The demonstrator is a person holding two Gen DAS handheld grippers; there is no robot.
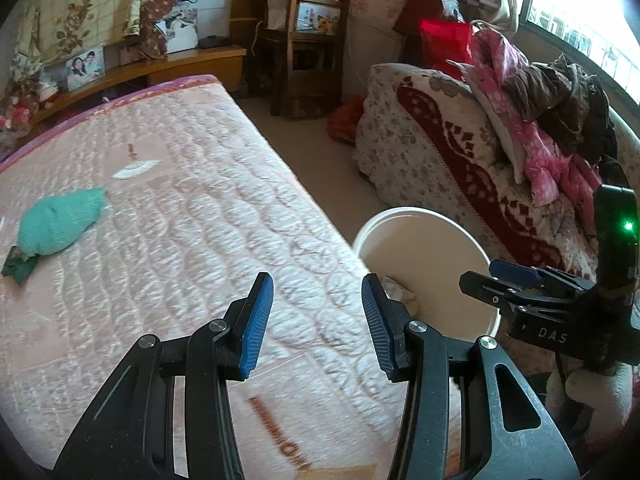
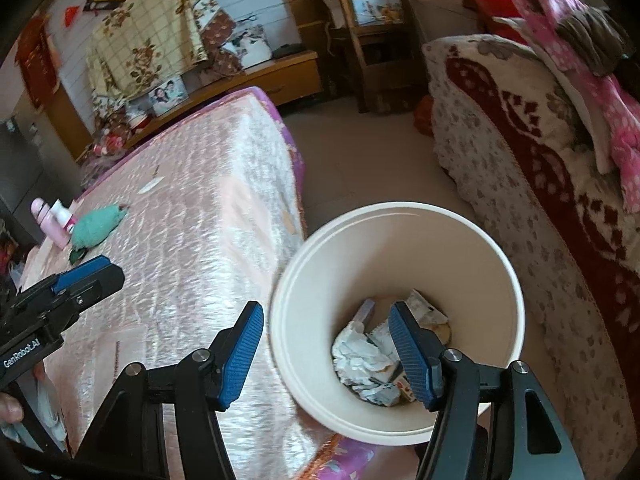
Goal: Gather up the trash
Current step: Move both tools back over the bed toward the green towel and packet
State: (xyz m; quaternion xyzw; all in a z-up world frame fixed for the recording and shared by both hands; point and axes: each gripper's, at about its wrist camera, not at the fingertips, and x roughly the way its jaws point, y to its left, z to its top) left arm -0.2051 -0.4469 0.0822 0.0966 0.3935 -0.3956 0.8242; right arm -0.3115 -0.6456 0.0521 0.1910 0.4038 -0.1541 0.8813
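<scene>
Presently the right gripper [image 2: 326,354] hangs over the bin [image 2: 500,264], jaws apart and empty; its near finger lies outside the rim on the bed side, its far finger over the bin's mouth. Nothing is between the pads. In my judgement that pose fits a drop just made, since crumpled paper [image 2: 362,356] and other scraps lie at the bottom of the bin, directly below the jaws. The gripper points steeply down and forward.

The left gripper [image 1: 318,322] is likewise apart and holds nothing. It points down across the bed [image 1: 180,240], its right finger close to the bin's rim, so both tools sit side by side at the bed's near corner. A hand is partly visible at the lower left edge of the right wrist view, below the left gripper's body.

The bin stands on the floor, pressed against the bed's edge, between the bed and a sofa [image 2: 520,152] piled with clothes; that placement keeps it within reach of both hands.

Remaining on the bed, well apart from both grippers: a white scrap [image 1: 134,169], a small brown bit [image 1: 131,151] beside it, a green cloth [image 1: 60,220] and, farther left, pink bottles [image 2: 52,220]. Whether the cloth and bottles count as trash I cannot tell.
</scene>
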